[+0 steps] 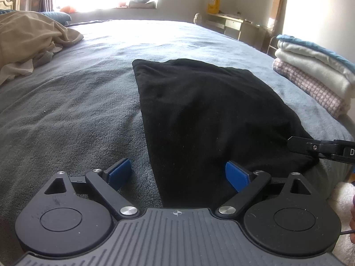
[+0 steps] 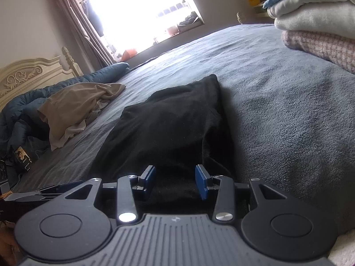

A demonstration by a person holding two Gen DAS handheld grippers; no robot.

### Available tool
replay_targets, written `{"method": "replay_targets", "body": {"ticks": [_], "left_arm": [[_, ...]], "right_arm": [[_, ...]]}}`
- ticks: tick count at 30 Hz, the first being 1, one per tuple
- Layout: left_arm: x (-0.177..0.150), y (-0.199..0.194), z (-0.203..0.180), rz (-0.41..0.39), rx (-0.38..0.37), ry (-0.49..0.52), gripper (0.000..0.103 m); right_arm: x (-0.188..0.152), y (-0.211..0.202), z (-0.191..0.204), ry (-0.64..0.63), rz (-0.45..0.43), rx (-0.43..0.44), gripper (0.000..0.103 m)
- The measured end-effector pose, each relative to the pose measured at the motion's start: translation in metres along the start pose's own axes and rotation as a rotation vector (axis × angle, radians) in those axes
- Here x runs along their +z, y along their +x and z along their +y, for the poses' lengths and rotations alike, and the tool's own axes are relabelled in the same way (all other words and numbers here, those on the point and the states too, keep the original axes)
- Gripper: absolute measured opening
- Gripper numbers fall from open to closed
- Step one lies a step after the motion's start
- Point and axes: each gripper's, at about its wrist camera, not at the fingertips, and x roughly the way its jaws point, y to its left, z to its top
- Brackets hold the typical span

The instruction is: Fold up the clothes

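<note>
1. The black garment (image 1: 206, 115) lies flat on the grey bed (image 1: 77, 102), its near edge at the bed's front.
2. The left gripper (image 1: 177, 173) is spread wide over the garment's left edge — nothing pinched.
3. The right gripper (image 2: 175, 180) is half spread astride the near hem, pads not pressing.
4. Risk: closing unevenly could catch one layer only — or the bed cover — and skew the fold.

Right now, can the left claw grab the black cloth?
Probably yes. The left claw is open right at the near end of the black cloth, whose left edge lies between the pads. Nothing blocks it; the right claw is at the other corner.
</note>
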Motion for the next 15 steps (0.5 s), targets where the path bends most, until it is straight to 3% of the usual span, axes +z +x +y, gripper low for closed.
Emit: {"method": "replay_targets", "body": {"ticks": [15], "left_arm": [[-0.0001, -0.0005, -0.0013, 0.006, 0.001, 0.002, 0.094]], "right_arm": [[-0.0018, 0.0000, 0.0001, 0.000, -0.005, 0.002, 0.042]]}}
